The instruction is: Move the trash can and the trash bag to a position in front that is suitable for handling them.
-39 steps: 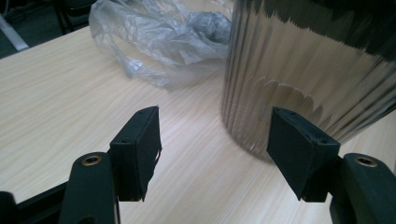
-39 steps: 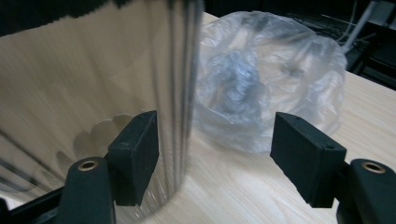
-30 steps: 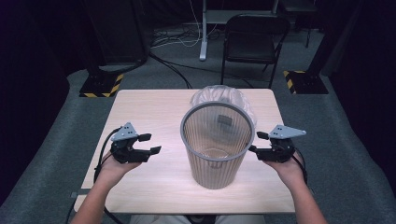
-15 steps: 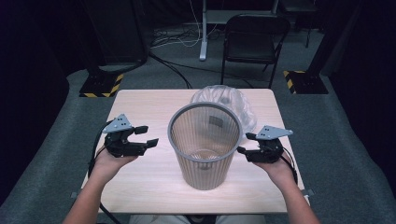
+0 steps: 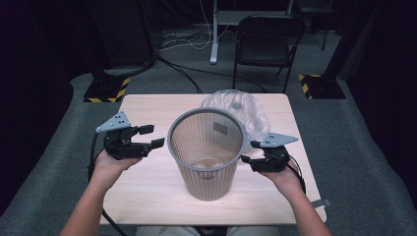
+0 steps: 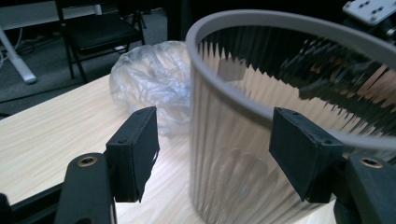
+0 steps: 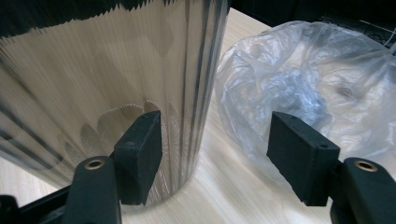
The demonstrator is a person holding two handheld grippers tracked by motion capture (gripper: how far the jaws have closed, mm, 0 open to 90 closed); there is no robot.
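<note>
The grey ribbed plastic wastebasket (image 5: 206, 155) stands mid-surface (image 5: 147, 191), the crumpled clear plastic bag (image 5: 246, 110) touching it toward the far edge. The left hand-held gripper (image 5: 151, 136) and right hand-held gripper (image 5: 249, 153) flank it, both spread, holding nothing.

A gray basket (image 5: 206, 152) is standing on the table (image 5: 147, 191). The left gripper (image 5: 151, 136) and right gripper (image 5: 247, 153) are waiting open beside it. A plastic bag (image 5: 236, 110) is lying behind.

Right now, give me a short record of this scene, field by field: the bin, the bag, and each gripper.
bin: grey ribbed wastebasket, upright, mid-table
bag: crumpled clear plastic bag, on the table behind the wastebasket
left gripper: jaws open, beside the wastebasket's left, holding nothing
right gripper: jaws open, close to the wastebasket's right side, holding nothing
</note>
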